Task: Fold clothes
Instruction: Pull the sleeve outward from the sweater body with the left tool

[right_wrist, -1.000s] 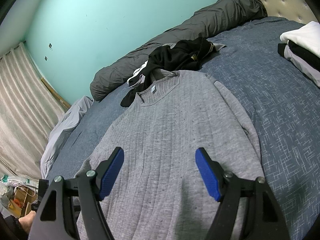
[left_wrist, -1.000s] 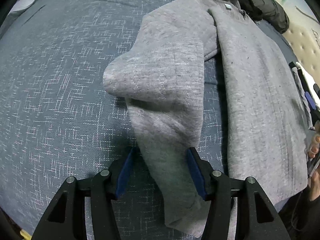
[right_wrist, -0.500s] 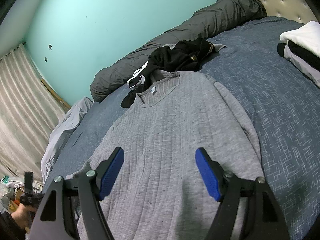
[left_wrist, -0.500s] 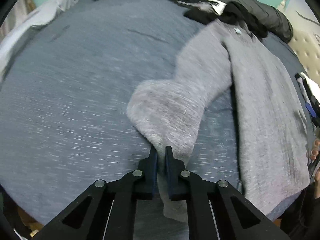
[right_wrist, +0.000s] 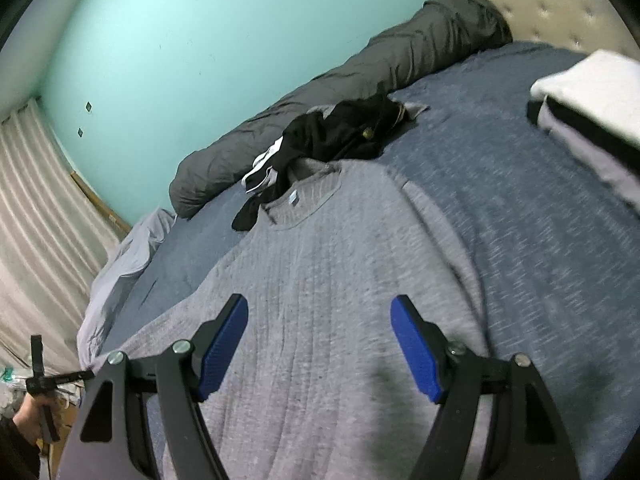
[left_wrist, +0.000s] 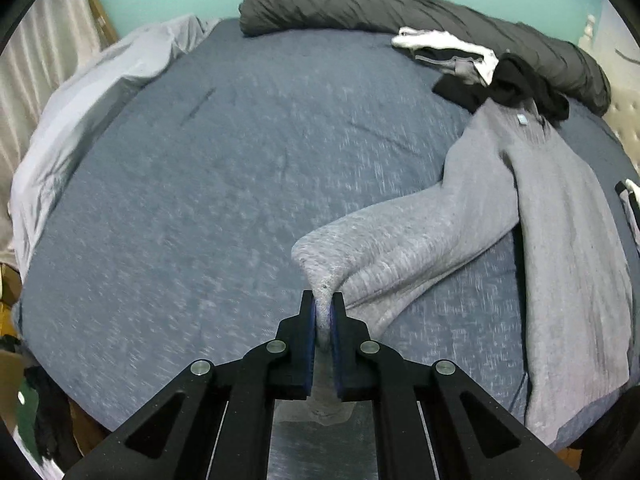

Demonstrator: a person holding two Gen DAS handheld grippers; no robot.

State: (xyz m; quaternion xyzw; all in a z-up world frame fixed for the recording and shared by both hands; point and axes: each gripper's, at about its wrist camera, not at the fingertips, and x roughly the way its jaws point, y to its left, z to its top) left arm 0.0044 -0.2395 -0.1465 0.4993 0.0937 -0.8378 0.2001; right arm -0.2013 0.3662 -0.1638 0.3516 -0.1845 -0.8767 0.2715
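A grey knit sweater (right_wrist: 320, 320) lay face up on a blue patterned bedspread (left_wrist: 200, 220), its collar toward the far edge of the bed, where a dark rolled duvet (left_wrist: 400, 8) ran along the teal wall. A pile of black and white clothes (right_wrist: 332, 136) touched the collar. Folded garments (right_wrist: 592, 96) sat stacked near the headboard corner.

The left gripper (left_wrist: 324, 316) was clenched on the sweater's left sleeve (left_wrist: 400, 240), pinching a fold of it near the cuff; the sleeve rose off the bedspread to the pads and trailed back to the shoulder. The right gripper (right_wrist: 320, 344) hovered over the sweater's lower body with its blue pads (right_wrist: 416, 356) spread wide, grasping nothing.

The step in hand looked like folding the sleeve across the body. To do it well, the left gripper would likely need to carry the cuff over the chest without dragging the shoulder — lifting enough that the knit clears itself — and lay the sleeve flat. The free right gripper could press the body down to stop it shifting.
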